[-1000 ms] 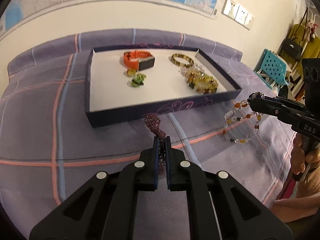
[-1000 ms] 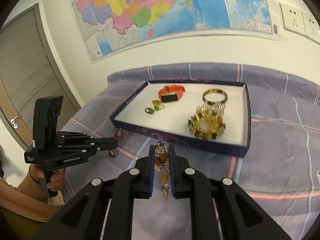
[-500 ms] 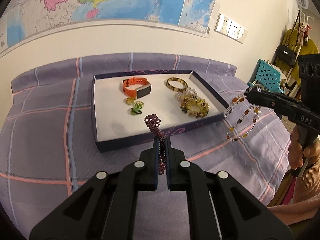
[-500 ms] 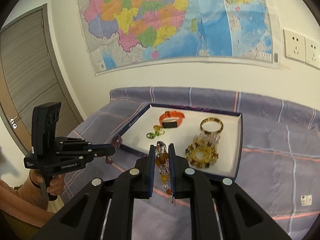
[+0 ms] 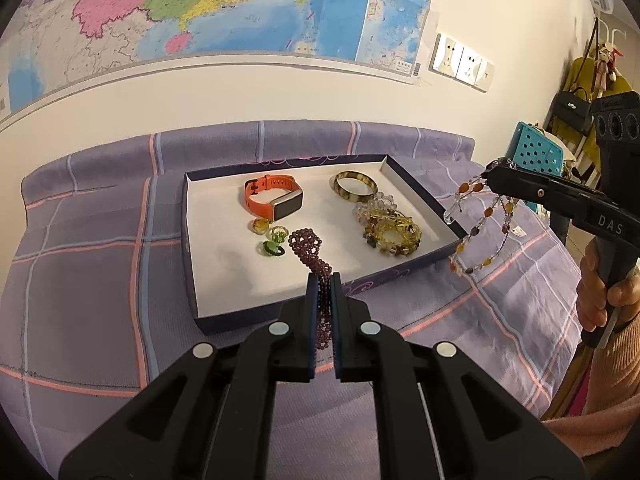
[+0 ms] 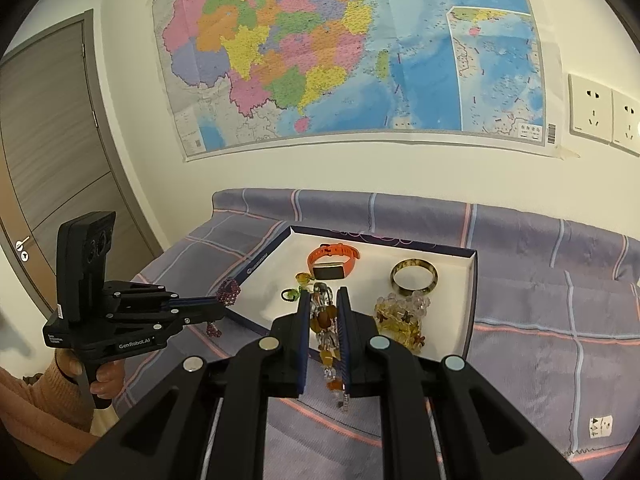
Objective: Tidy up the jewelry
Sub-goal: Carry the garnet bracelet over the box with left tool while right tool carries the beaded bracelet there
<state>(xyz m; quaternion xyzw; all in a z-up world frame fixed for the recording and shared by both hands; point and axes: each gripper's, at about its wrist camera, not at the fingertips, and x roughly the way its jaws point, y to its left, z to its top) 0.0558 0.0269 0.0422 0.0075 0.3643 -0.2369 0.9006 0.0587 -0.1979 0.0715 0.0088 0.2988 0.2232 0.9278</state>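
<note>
My left gripper (image 5: 324,280) is shut on a dark purple beaded bracelet (image 5: 306,242), held above the near edge of a white-lined navy tray (image 5: 192,280). My right gripper (image 6: 323,300) is shut on an amber and clear beaded bracelet (image 6: 326,320), which hangs by the tray's right side in the left wrist view (image 5: 480,228). The tray (image 6: 470,320) holds an orange smartwatch (image 5: 274,202), a tortoiseshell bangle (image 5: 355,186), a yellow and clear bead bracelet pile (image 5: 388,226) and three small rings (image 5: 272,240).
The tray lies on a bed with a purple plaid cover (image 5: 100,280) against a wall with a map. A door (image 6: 52,160) is at left. A teal crate (image 5: 536,150) and hanging bags stand past the bed's right end.
Both grippers have risen and moved forward toward the tray, each still holding its bracelet. The purple bracelet now hangs over the tray's front part.
</note>
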